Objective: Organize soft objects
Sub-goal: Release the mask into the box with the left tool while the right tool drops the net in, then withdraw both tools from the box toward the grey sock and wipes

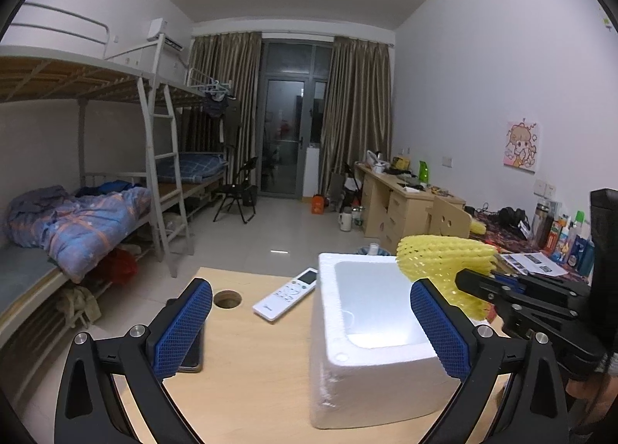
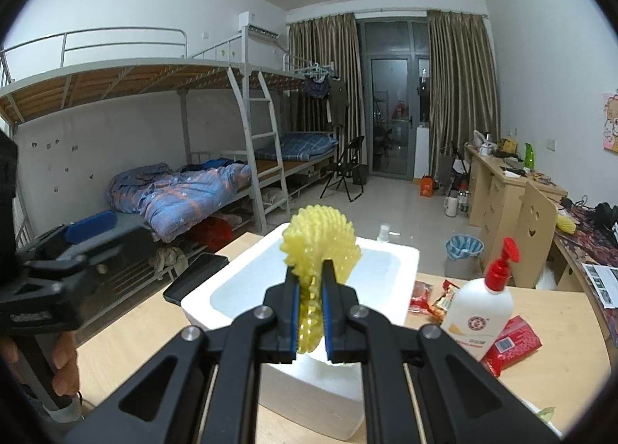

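My right gripper is shut on a yellow foam net sleeve and holds it above the near rim of a white foam box on the wooden table. From the left wrist view the same net hangs over the box's right edge, pinched by the right gripper. The foam box looks empty inside. My left gripper stands open with blue pads, its right finger in front of the box's right side and nothing between the fingers.
A white remote and a round cable hole lie left of the box, a dark phone too. Right of the box stand a white pump bottle with red packets. A hand holds the left gripper.
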A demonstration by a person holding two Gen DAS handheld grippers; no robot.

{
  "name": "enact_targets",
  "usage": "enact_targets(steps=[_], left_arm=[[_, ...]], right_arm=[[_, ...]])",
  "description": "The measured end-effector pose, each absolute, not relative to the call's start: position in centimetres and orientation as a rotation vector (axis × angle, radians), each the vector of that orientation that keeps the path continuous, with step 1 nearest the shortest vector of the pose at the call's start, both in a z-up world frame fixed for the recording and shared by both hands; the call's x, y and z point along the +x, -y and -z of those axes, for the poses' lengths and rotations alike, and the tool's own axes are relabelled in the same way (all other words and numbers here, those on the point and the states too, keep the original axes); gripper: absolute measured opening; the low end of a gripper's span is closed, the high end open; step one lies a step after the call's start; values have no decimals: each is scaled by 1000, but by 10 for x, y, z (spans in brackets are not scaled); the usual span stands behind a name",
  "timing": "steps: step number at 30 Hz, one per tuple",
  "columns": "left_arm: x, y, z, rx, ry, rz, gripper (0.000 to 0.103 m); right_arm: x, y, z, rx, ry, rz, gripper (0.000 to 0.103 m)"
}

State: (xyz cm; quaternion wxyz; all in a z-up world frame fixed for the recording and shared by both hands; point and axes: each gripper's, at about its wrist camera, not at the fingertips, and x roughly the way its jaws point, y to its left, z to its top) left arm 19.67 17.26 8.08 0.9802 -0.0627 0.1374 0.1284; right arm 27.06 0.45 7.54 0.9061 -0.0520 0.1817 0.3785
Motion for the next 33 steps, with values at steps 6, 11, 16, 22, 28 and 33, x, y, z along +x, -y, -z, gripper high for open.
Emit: enact_targets(steps=[6, 11, 16, 22, 28, 33], left_arm=[[189, -177, -81, -131, -270, -262, 102], [186, -180, -81, -135, -267, -271, 103], [185, -183, -79, -144, -268, -274, 103], [183, -183, -80, -153, -263, -272, 103], [180, -183, -80, -148, -260, -264, 103], [178, -181, -81, -140, -258, -244, 103]], right_arm=[[281, -17, -71, -133, -443, -788, 12], [289, -25, -66, -150, -488, -792, 13], [289, -26, -62, -166, -504, -768, 15], [277, -23, -68, -172, -445, -736, 84], [277, -21, -71, -158, -435, -724, 86], [274, -21, -74, -151, -429, -723, 86]])
